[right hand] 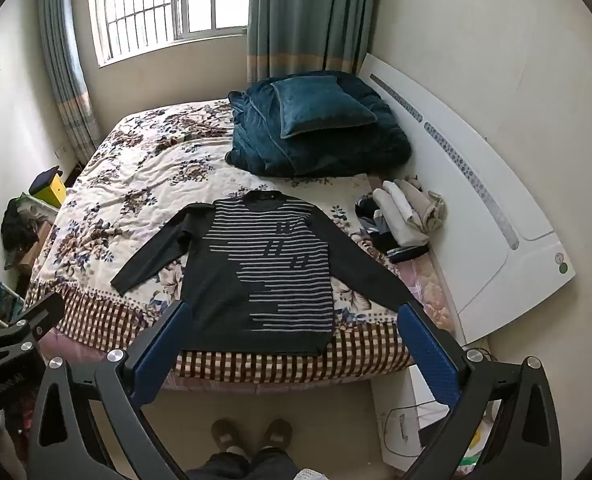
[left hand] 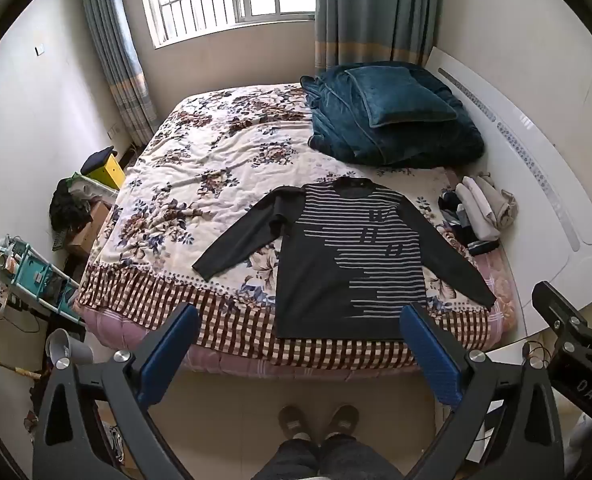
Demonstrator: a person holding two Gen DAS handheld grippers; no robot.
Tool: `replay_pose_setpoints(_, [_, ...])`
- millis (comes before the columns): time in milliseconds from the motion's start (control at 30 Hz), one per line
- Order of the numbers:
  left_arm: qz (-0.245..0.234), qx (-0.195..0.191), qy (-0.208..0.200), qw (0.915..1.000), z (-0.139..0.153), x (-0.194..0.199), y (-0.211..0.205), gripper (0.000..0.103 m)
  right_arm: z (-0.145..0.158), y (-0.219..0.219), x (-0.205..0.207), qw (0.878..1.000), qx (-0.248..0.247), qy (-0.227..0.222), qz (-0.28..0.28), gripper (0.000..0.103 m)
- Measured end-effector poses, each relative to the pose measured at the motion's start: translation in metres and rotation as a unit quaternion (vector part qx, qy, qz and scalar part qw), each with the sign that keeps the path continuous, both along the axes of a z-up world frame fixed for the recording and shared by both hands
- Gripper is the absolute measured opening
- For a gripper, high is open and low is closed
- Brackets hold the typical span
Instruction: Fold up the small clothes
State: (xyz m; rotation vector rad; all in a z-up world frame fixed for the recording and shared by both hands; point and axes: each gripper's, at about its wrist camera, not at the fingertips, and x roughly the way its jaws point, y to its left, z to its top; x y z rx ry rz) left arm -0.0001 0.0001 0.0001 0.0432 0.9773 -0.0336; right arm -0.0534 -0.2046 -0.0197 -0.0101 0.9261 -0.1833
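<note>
Left gripper [left hand: 300, 330]: spread wide, empty, hovering off the bed's near edge. Striped sweater [left hand: 348, 256]: flat, face up on the floral bedspread [left hand: 215, 152], hem at the near edge, both sleeves angled outward. Left sleeve [left hand: 243, 236] creased near the shoulder. Right sleeve [right hand: 368, 276] reaching toward the bedside. Right gripper [right hand: 296, 330]: likewise released, holding nothing, above the hem. Farther right, pile of folded clothes [right hand: 408, 216] beside the headboard [right hand: 496, 208].

Likely risks: pinching bedspread along with knit; dragging the hem off the edge; folding the creased sleeve crookedly.
</note>
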Motion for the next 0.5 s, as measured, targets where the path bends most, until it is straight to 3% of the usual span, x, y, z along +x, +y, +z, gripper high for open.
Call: replay_pose_setpoints(500, [0.004,0.002,-0.003,1.0,-0.0006,0.0012,-0.0012,0.103,0.003,0.0006,-0.0036,1.0,-0.001,-0.005,0.001,0.103])
